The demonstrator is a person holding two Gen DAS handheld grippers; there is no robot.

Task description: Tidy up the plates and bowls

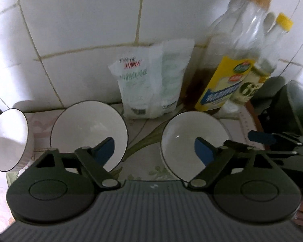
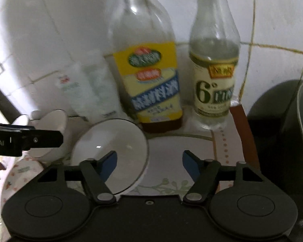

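Three white bowls with dark rims sit on a flowered tablecloth. In the left wrist view the left bowl (image 1: 9,139) is at the far left, the middle bowl (image 1: 86,129) lies behind my left finger and the right bowl (image 1: 189,139) behind my right finger. My left gripper (image 1: 154,151) is open and empty, above the gap between the middle and right bowls. My right gripper (image 2: 149,164) is open and empty; its left finger overlaps the right bowl (image 2: 111,153). The left gripper's finger (image 2: 30,139) shows at the left over another bowl (image 2: 50,125).
A white packet (image 1: 151,80) leans on the tiled wall behind the bowls. Two glass bottles, one with a yellow-blue label (image 2: 151,84) and one marked 6° (image 2: 214,80), stand at the back right. A dark pot (image 2: 288,133) sits at the right edge.
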